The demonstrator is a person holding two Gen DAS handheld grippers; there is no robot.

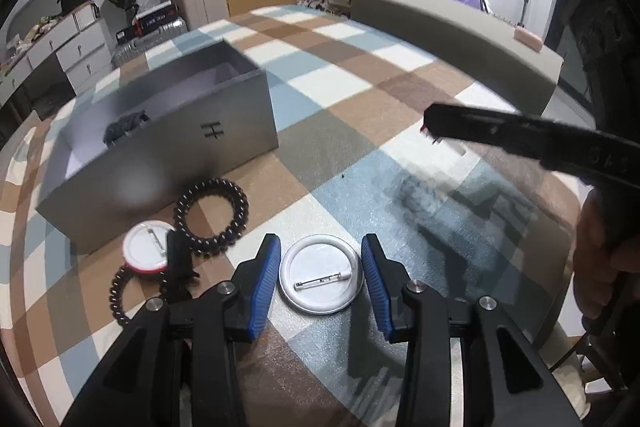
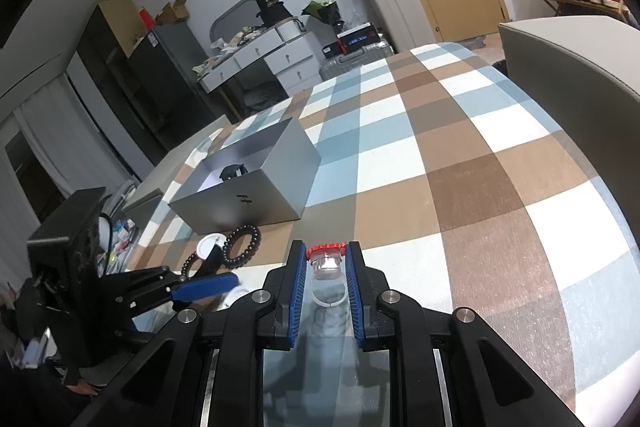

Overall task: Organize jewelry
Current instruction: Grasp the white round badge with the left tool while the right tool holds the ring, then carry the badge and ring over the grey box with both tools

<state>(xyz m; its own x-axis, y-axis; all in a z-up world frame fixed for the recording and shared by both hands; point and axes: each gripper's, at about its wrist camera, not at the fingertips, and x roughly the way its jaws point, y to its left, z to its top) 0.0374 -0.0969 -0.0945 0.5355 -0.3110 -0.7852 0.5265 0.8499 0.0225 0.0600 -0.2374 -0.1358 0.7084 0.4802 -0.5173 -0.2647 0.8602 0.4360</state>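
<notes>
Left wrist view: the left gripper [image 1: 321, 277] straddles the white pin badge [image 1: 321, 279] lying pin-side up on the checked cloth [image 1: 400, 147]. Its jaws stand apart and I see no pad contact. I'd square up and pinch the rim.

Right wrist view: the right gripper [image 2: 325, 267] is clamped on a clear ring with a red top [image 2: 326, 261]. Keep it steady; the grey box [image 2: 256, 187] sits well apart.
</notes>
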